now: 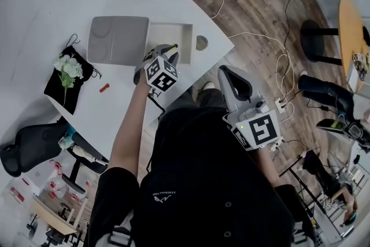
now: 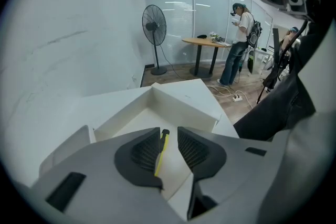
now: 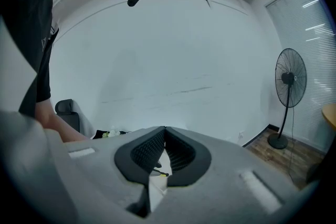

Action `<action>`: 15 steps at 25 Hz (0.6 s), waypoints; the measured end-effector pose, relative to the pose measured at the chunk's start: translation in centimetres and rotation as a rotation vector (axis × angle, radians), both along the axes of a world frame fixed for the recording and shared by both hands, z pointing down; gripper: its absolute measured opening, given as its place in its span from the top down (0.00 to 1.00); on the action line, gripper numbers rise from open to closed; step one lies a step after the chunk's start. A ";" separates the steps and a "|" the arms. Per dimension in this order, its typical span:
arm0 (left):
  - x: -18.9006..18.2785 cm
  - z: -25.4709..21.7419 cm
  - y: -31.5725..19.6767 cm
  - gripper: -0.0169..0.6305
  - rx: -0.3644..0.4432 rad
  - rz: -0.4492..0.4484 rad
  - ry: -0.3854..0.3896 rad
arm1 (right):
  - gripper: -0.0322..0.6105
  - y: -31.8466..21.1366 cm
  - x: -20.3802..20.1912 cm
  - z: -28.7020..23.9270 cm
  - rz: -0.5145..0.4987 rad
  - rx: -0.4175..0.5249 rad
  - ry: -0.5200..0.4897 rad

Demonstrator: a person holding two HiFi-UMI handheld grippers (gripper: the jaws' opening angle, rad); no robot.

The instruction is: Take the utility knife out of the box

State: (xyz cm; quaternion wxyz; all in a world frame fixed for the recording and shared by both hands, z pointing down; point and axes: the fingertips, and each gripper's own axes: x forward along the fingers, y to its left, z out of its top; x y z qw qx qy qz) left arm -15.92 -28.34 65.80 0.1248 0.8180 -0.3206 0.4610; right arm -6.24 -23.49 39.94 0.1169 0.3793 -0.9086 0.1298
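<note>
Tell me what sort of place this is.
Probably an office or workroom: a white desk with a black office chair beside it, and a pedestal fan and a round wooden table on a wood floor.

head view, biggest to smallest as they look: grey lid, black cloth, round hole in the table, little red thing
1. grey lid
2. black cloth
3. round hole
4. red thing, about as long as the hole but much thinner
</note>
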 end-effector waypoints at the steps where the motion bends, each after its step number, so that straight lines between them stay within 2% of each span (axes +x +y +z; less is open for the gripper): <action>1: -0.2 0.5 -0.2 0.81 -0.004 0.006 -0.023 | 0.94 0.0 0.1 0.0 0.002 0.000 0.001; 4: -0.4 1.6 -0.4 0.82 -0.035 0.030 -0.067 | 0.94 -0.1 0.3 0.2 0.014 -0.004 0.005; 8: -0.3 2.2 -0.8 0.83 -0.050 0.032 -0.089 | 0.94 -0.1 0.6 0.6 0.026 -0.017 0.011; 15: 0.3 4.2 -1.5 0.84 -0.091 0.088 -0.132 | 0.94 -0.1 1.0 1.1 0.044 -0.031 0.025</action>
